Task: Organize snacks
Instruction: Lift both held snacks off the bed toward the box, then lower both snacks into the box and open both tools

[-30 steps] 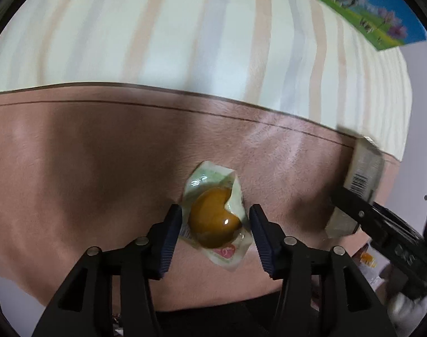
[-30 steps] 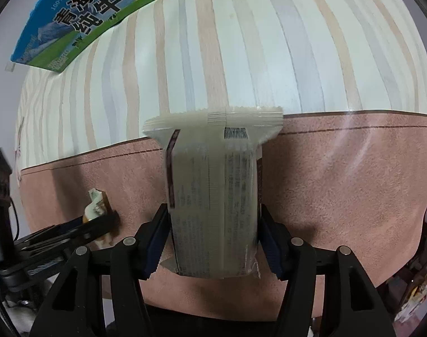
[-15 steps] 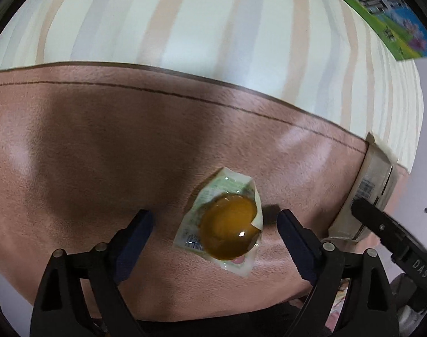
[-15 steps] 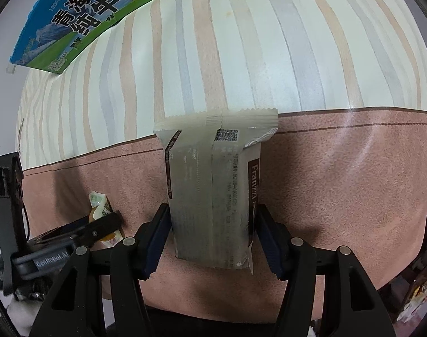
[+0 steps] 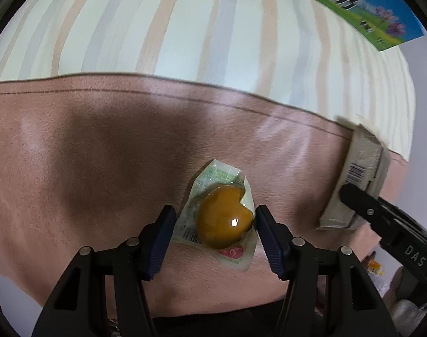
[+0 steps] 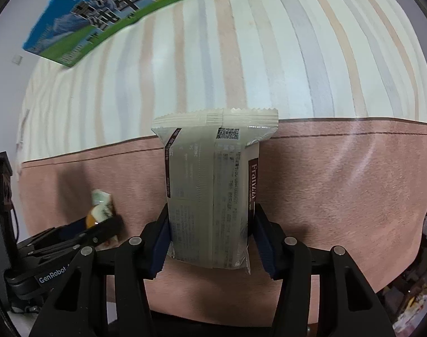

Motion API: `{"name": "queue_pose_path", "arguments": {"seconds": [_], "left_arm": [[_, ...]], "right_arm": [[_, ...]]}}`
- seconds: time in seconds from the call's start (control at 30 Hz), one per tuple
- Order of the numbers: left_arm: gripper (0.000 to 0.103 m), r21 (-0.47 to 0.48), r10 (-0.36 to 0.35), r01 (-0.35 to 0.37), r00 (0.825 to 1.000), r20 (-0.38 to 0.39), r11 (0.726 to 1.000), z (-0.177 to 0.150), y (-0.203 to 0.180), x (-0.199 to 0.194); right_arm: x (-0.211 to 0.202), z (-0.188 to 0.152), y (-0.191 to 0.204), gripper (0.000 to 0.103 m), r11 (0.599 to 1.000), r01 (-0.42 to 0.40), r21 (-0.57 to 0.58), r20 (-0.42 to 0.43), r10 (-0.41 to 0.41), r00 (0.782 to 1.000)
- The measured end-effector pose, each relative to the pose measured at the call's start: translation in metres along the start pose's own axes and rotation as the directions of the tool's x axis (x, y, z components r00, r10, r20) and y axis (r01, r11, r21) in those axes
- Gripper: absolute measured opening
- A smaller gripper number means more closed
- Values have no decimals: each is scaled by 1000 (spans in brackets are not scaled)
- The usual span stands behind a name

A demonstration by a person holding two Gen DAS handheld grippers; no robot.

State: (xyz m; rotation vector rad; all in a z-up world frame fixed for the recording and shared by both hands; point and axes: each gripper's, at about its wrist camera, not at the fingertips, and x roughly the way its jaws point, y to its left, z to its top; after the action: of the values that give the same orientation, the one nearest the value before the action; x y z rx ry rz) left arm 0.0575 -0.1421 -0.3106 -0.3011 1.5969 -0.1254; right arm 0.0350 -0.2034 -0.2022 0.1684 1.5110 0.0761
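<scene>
A clear packet with a brown jelly snack point(image 5: 224, 219) lies on the pink mat point(image 5: 87, 154). My left gripper point(image 5: 215, 223) sits around it, its pads close on both sides of the packet. My right gripper point(image 6: 210, 233) is shut on a beige wrapped snack bar point(image 6: 213, 185) and holds it upright over the mat. The bar also shows at the right edge of the left wrist view point(image 5: 356, 179). The jelly packet and the left gripper show at the lower left of the right wrist view point(image 6: 100, 210).
A striped cloth point(image 6: 241, 56) lies beyond the mat. A blue and green milk carton point(image 6: 123, 8) lies at its far side, also seen in the left wrist view point(image 5: 365, 8). Cluttered items point(image 6: 415, 295) sit off the mat's right edge.
My left gripper's jaws opened wide half a second ago and have now closed in around the jelly packet. The right gripper keeps hold of the bar, nearly still.
</scene>
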Motion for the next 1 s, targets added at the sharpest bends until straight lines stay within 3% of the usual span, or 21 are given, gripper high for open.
{"name": "queue_pose_path", "arguments": {"seconds": [0.33, 0.57, 0.67, 0.83, 1.0], "left_arm": [[56, 7, -103, 102, 991, 90, 995, 18, -29, -56], [56, 40, -214, 210, 962, 169, 977, 58, -48, -124], [56, 78, -260, 249, 940, 219, 965, 87, -63, -162], [56, 152, -270, 235, 920, 286, 960, 138, -56, -217], [56, 181, -241, 192, 922, 304, 965, 208, -72, -227]], "right_arm": [[-59, 17, 4, 56, 991, -135, 17, 86, 134, 987], [-122, 49, 3, 56, 979, -203, 1, 194, 199, 961], [-154, 72, 7, 56, 976, -215, -24, 251, 214, 944], [-194, 122, 13, 56, 979, -191, -66, 331, 202, 922], [-202, 184, 26, 56, 989, -111, -98, 357, 139, 924]]}}
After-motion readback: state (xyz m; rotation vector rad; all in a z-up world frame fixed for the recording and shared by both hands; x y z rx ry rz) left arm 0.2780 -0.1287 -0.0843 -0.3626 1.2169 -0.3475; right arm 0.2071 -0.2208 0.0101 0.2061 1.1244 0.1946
